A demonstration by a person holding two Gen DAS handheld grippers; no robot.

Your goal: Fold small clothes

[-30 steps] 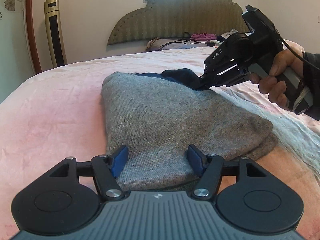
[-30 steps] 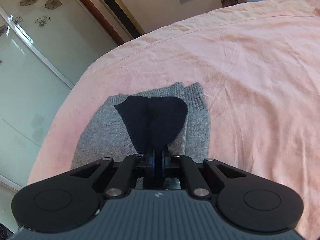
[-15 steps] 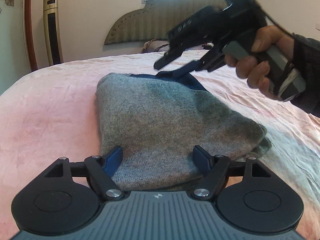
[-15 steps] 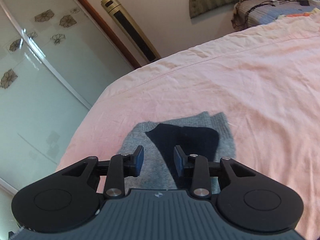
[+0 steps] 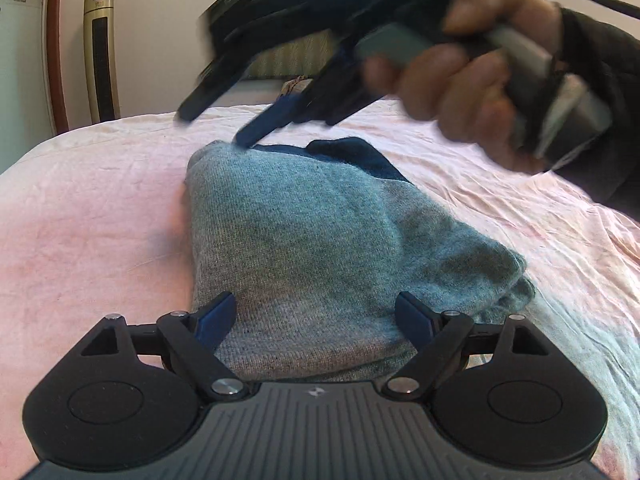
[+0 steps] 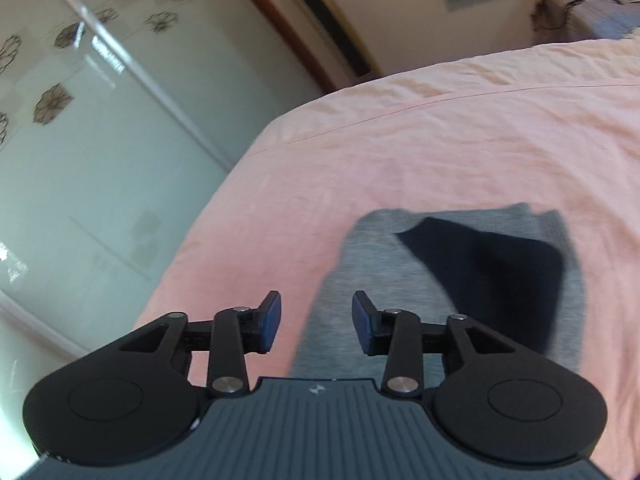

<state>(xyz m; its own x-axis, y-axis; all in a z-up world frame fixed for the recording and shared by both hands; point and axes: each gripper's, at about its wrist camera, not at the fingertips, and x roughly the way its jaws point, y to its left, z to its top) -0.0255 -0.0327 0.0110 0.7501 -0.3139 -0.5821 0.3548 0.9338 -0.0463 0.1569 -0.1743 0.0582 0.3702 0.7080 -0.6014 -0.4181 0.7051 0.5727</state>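
Grey knit (image 5: 320, 248), folded into a thick wedge, lies on the pink sheet (image 5: 80, 220) with a dark piece (image 6: 500, 276) resting on its far end. Your left gripper (image 5: 316, 316) straddles the near fold, fingers apart, likely to steady it. Your right gripper (image 6: 316, 322) hangs above, fingers apart and empty.
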